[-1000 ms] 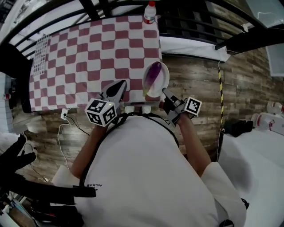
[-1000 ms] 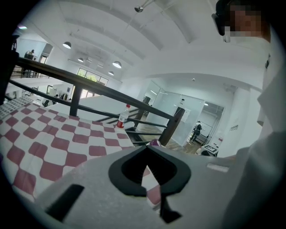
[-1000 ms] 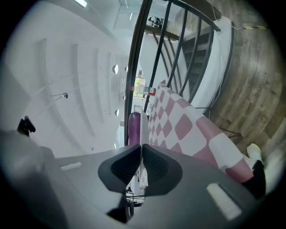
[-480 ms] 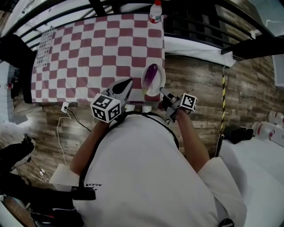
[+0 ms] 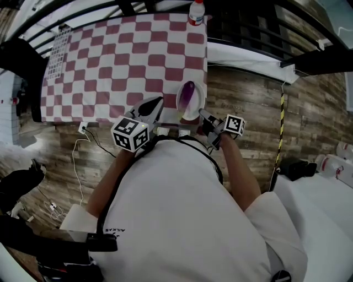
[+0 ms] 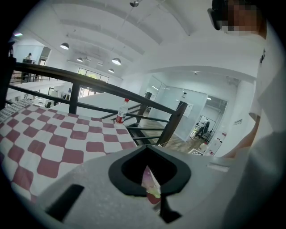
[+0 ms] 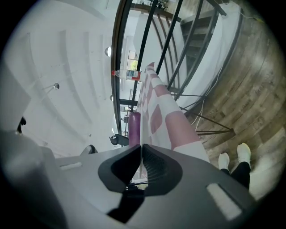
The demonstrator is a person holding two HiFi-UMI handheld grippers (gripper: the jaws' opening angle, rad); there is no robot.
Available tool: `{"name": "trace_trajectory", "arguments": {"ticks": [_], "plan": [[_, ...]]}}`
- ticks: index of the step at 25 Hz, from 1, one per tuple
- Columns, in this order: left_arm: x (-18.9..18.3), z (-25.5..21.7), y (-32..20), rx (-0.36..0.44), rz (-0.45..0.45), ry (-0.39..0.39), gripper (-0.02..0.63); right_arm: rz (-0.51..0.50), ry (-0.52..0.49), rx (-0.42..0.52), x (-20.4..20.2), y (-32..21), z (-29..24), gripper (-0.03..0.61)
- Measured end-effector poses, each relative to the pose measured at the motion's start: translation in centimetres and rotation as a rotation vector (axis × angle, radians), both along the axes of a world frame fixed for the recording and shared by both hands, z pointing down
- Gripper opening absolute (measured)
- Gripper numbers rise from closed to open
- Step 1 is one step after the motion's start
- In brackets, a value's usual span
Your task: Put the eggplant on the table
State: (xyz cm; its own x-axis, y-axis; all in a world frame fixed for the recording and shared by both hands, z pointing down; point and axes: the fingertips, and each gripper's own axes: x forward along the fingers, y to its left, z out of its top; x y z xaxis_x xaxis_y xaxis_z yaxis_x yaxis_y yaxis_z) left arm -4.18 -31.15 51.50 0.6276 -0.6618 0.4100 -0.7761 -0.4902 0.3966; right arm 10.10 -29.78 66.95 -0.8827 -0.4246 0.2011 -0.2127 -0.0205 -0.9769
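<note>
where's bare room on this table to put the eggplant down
Most of the checkered table is bare: everything between the gridded sheet at its left edge and the bottle at the far right corner. Crowded only at the near right corner: plate with eggplant, right gripper on its rim.

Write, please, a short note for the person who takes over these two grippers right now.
Right gripper: shut on the rim of the white plate.
Left gripper: shut, beside the plate; it seems to hold nothing.
Eggplant: lying on the plate, at the near right corner of the checked table.
Done: plate brought to the table.
To do: move the eggplant from the plate onto the table.
</note>
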Motion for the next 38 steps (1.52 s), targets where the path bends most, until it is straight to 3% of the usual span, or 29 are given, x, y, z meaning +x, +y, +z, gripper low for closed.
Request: {"name": "trace_trajectory", "arguments": {"ticks": [5,17,38], "plan": [[-0.2,0.1,-0.2,-0.005,-0.015,-0.006,0.000,-0.015,0.027,-0.050,0.1,0.6,1.1,0.026],[0.2,0.2,-0.7,-0.006,0.002,-0.007,0.000,-0.019,0.060,-0.077,0.1,1.4,2.3,0.025],[0.4,0.2,-0.9,-0.003,0.041,0.003,0.000,0.022,0.216,-0.117,0.4,1.5,3.4,0.018]]}}
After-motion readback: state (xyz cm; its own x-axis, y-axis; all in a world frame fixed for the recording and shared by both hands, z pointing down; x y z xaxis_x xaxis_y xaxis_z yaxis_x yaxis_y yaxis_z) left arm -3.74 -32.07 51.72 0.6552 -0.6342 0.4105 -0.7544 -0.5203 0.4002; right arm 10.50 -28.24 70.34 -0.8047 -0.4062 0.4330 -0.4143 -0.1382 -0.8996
